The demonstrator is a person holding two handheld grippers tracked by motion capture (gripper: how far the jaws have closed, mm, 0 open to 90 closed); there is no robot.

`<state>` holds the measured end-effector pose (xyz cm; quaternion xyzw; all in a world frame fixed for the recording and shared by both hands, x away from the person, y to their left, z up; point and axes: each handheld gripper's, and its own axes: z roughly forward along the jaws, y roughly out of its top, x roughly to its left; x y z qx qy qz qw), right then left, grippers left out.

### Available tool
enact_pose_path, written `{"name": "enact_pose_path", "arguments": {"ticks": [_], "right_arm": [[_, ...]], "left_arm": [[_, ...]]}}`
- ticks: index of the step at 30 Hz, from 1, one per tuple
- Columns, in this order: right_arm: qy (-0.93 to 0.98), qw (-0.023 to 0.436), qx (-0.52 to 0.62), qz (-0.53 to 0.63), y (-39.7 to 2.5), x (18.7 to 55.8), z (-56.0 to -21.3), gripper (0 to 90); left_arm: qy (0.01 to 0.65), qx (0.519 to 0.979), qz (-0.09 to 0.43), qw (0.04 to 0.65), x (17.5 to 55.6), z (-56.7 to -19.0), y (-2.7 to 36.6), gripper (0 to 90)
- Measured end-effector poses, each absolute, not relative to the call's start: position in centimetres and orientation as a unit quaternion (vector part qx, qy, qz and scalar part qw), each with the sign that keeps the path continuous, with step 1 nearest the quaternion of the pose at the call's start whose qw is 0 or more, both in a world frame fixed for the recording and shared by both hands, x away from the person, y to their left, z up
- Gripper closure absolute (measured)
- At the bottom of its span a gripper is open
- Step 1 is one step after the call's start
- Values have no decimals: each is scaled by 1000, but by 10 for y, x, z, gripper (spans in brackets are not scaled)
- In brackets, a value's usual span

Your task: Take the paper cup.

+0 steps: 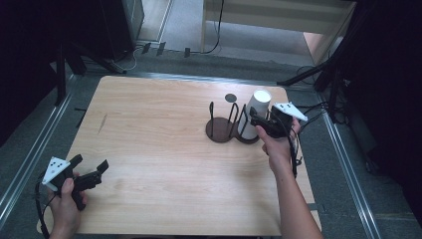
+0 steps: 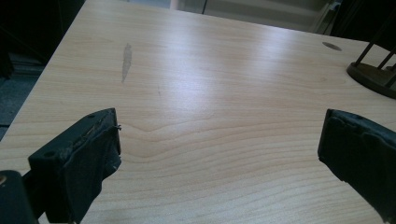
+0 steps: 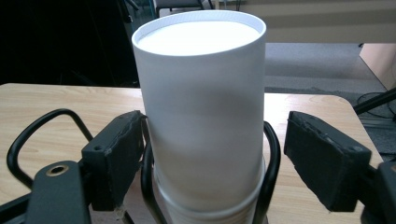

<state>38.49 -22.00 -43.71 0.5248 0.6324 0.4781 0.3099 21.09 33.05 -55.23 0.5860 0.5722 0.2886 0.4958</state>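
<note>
Where the tabletop [image 1: 164, 149] nears its far right corner, a white paper cup [image 1: 254, 114] stands upside down in a dark wire cup holder [image 1: 234, 127], closed base uppermost.

Item, cup: white, cylindrical, slightly tapered, leaning a little in the high view. In the right gripper view the cup [image 3: 203, 107] sits in the ring nearest the gripper, black wire loops rising on either side of its lower part, with another cup rim showing beneath it.

Item, holder: two round dark bases side by side, each with upright wire loops; the left base stands vacant.

Item, right gripper [image 1: 261, 124]: held by a hand at the right table edge, jaws spread to either side of the cup. The left jaw lies close against the cup wall, contact uncertain; the right jaw stands clear of it.

Item, left gripper [image 1: 92, 172]: held low at the near left corner, well apart from the holder, jaws spread wide over bare wood with nothing between them.

Item, tabletop: light wood, one small dark round mark [image 1: 230, 98] beyond the holder.
</note>
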Motion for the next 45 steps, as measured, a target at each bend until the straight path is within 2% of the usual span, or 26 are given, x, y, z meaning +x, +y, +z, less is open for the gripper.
{"name": "enact_pose_path", "arguments": {"ticks": [17, 23, 29, 45], "right_arm": [[638, 320, 534, 452, -206, 408, -445, 194], [636, 319, 533, 458, -204, 411, -445, 254], [638, 335, 522, 455, -199, 410, -446, 267], [636, 338, 511, 468, -202, 409, -428, 273]], "left_arm": [[570, 590, 288, 493, 212, -552, 330, 0], [570, 591, 287, 493, 212, -552, 330, 0], [569, 592, 285, 495, 212, -552, 330, 0], [569, 592, 285, 495, 212, -552, 330, 0]]}}
